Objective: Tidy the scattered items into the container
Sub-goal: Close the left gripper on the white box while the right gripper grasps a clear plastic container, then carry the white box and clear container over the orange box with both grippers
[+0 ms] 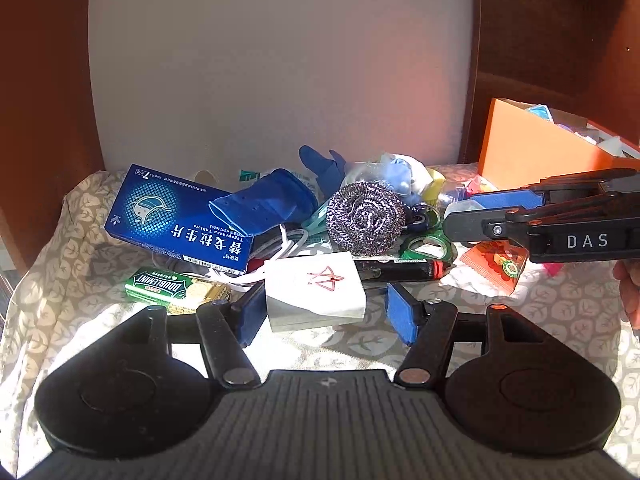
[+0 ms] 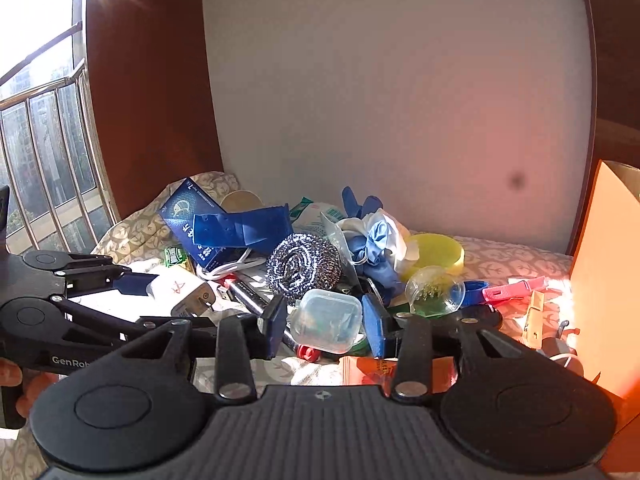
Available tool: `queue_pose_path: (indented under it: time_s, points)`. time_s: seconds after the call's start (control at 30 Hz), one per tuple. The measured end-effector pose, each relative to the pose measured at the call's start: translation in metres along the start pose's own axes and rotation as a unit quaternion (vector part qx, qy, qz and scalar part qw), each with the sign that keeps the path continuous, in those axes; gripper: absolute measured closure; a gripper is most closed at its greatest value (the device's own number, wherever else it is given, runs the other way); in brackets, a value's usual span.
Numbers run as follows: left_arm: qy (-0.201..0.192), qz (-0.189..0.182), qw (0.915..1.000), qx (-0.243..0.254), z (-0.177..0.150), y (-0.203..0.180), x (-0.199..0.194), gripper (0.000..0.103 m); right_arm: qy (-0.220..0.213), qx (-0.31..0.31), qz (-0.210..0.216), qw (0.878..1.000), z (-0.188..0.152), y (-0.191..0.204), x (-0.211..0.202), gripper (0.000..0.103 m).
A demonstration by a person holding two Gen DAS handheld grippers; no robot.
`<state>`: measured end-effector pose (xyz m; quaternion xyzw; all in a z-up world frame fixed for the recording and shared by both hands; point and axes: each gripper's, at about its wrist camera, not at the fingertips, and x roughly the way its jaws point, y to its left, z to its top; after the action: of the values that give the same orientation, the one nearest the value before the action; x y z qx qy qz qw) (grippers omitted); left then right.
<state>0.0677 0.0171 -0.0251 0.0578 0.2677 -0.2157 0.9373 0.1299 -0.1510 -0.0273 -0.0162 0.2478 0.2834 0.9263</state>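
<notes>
**Hand-held grippers on two little things, orange box waiting**

Right hand-held gripper (image 2: 326,326) has its jaws set narrow, with the small clear box (image 2: 328,320) between them. Both blue pads sit right against its sides, so it looks held. Left hand-held gripper (image 1: 326,312) has the white charger (image 1: 316,288) between its jaws. One pad touches the charger, and the other has a little gap, so I think it is not squeezing yet.

All the mess lies in a pile on the leafy cloth (image 1: 560,320). The shiny steel scrubber (image 1: 364,218) sits in the middle of it. The orange box (image 2: 600,280) stands at the right end of the cloth, near the right hand-held gripper. Some things are already inside it.

To do this step well, I think the right side should go first, because the orange box is on its side. Lift the small clear box straight up so it does not drag other things along. Keep the squeeze soft, since clear plastic is slippy and can pop out. Carry it over the orange wall, then let go low down. The left side should squeeze the white charger on its flat sides and wait its turn
</notes>
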Motion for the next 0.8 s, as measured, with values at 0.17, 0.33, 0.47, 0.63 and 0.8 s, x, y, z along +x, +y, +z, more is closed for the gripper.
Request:
queue_pose_path:
  time_s: [0.17, 0.33, 0.47, 0.63, 0.8]
  points:
    - [-0.020, -0.010, 0.9997, 0.010, 0.012, -0.010, -0.010, 0.040, -0.013, -0.004, -0.004, 1.000, 0.005, 0.001, -0.016, 0.064]
    - [-0.037, -0.029, 0.9986, 0.024, 0.029, -0.026, -0.015, 0.040, -0.033, -0.011, -0.016, 0.999, 0.012, -0.003, -0.039, 0.064]
    - [-0.055, -0.042, 0.9965, 0.046, 0.048, -0.046, -0.012, 0.040, -0.047, -0.022, -0.037, 0.998, 0.018, -0.011, -0.060, 0.064]
    - [-0.080, -0.066, 0.9922, 0.069, 0.074, -0.080, -0.003, 0.040, -0.063, -0.029, -0.075, 0.995, 0.025, -0.034, -0.090, 0.064]
    - [-0.092, -0.097, 0.9875, 0.083, 0.096, -0.113, 0.011, 0.040, -0.075, -0.026, -0.111, 0.991, 0.026, -0.062, -0.117, 0.064]
